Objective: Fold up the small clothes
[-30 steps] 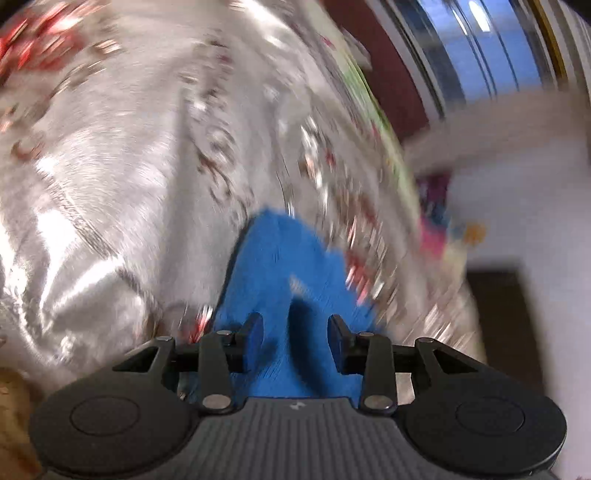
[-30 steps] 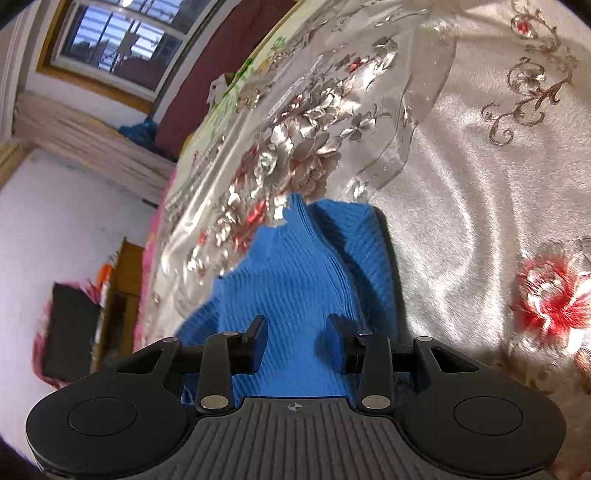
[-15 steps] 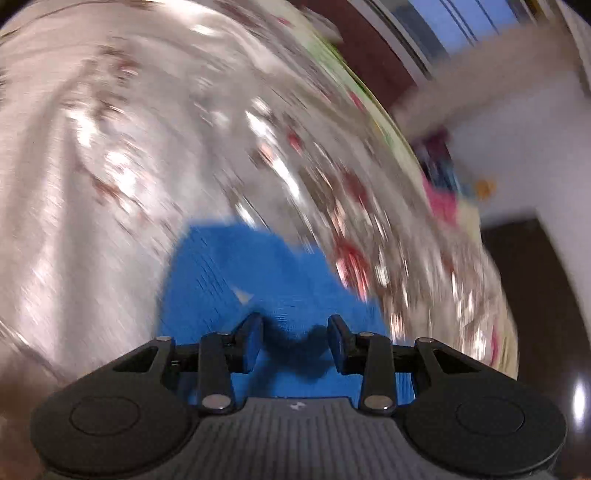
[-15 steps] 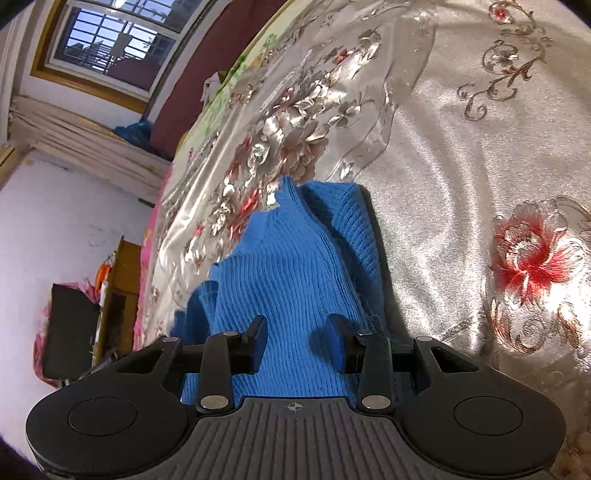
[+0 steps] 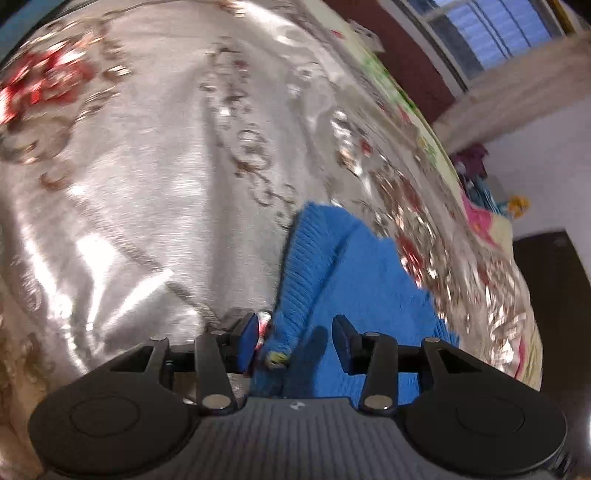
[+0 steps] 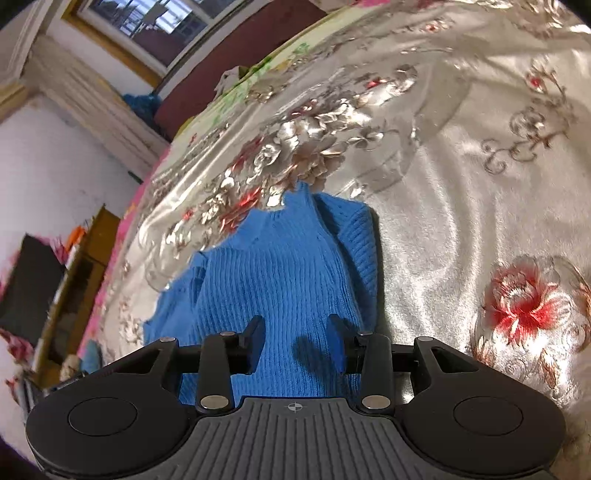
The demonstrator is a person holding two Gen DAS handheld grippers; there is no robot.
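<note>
A small blue knitted sweater (image 6: 280, 266) lies on a shiny silver floral bedspread (image 6: 461, 206). One sleeve (image 6: 354, 236) is folded onto its right side. My right gripper (image 6: 295, 338) is open just above the sweater's body, holding nothing. In the left wrist view the same sweater (image 5: 362, 273) lies right of centre, with a ribbed sleeve (image 5: 306, 266) running down to a cuff between the jaws. My left gripper (image 5: 293, 338) is open around that cuff, apart from it.
The bedspread (image 5: 147, 184) fills most of both views, wrinkled and glossy. A window (image 6: 147, 22) and dark red headboard (image 6: 251, 48) lie at the far end. A wooden cabinet (image 6: 77, 266) and dark screen (image 6: 29, 280) stand off the bed's left edge.
The left gripper has swung left, so the sweater now sits right of centre with its sleeve cuff between the jaws. The right gripper has drawn back slightly over the sweater.
</note>
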